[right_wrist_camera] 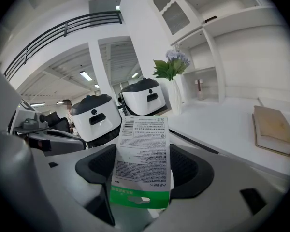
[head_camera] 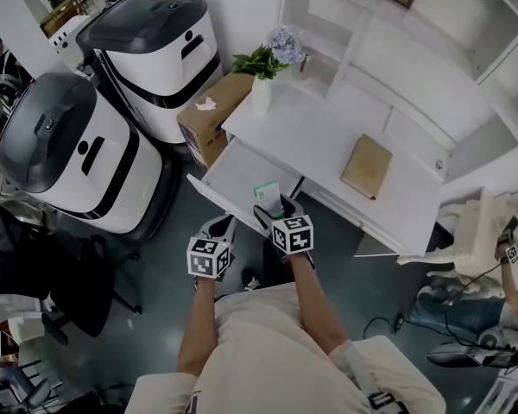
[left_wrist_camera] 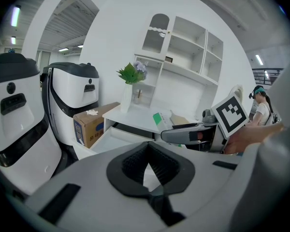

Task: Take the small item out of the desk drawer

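**Over the open drawer, a small pack gripped in the right gripper**

Against the far right wall stands a white desk [head_camera: 328,136] with a white hutch [head_camera: 414,50] of open shelves rising from its back. Left of the desk, two big white machines [head_camera: 60,145] with dark domed tops stand side by side on the dark floor. One is nearer and the other further back.

The desk's drawer [head_camera: 233,175] is pulled out toward the person, and its pale floor shows. A cardboard box [head_camera: 209,115] sits just beside the desk's left end, between the desk and the far machine. On the desk top a tan book [head_camera: 367,166] lies flat toward the right. A white vase [head_camera: 262,93] of green leaves and pale flowers stands at the far left corner.

The left gripper [head_camera: 220,225] hangs at the drawer's near edge. In its own view its dark pads meet at the tips, so it is closed and holds nothing [left_wrist_camera: 148,166].

The right gripper [head_camera: 281,210] is just right of it, over the drawer's near right part. Its jaws are pressed against the two sides of the pack [right_wrist_camera: 142,149], a flat card packet with fine print, a barcode and a green band with a hang hole. The pack [head_camera: 268,195] stands upright between the jaws, above the drawer.
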Demonstrator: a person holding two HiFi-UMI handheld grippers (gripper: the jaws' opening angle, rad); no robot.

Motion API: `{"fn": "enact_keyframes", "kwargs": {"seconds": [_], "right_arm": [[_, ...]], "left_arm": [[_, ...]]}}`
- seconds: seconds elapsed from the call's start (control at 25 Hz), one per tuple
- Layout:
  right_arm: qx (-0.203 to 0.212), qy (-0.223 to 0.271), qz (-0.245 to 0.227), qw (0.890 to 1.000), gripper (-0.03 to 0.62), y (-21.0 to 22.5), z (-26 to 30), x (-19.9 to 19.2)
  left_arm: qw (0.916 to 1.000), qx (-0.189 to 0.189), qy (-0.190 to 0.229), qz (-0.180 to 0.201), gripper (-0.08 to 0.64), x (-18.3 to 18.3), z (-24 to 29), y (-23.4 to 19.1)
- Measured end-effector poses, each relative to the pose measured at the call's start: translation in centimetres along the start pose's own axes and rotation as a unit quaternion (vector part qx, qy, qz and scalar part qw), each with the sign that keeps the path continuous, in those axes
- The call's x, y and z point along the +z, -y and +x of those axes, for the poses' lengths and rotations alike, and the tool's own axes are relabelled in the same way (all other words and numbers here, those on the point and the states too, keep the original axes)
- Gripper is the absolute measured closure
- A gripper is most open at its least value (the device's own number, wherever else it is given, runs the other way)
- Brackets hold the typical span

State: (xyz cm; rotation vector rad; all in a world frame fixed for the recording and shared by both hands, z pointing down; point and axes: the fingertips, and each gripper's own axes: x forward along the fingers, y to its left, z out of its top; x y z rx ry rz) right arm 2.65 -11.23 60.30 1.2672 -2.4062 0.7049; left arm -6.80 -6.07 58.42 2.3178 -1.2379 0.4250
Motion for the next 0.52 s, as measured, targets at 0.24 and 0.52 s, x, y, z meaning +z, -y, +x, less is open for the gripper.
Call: {"fn": "enact_keyframes", "kwargs": {"seconds": [0.24,0.52], "right_arm": [[0.000,-0.002,0.001,1.000,0.227,0.08,-0.16,-0.06],[0.001,-0.003,-0.001,1.000,0.227,0.15,-0.17,-0.22]], "left_arm": [[1.0000,0.000,-0.001,-0.001,0.545,0.11,0.08,0.06],[1.0000,0.002,0.000,-0.003,0.545,0.01,0.12,0.13]]}}
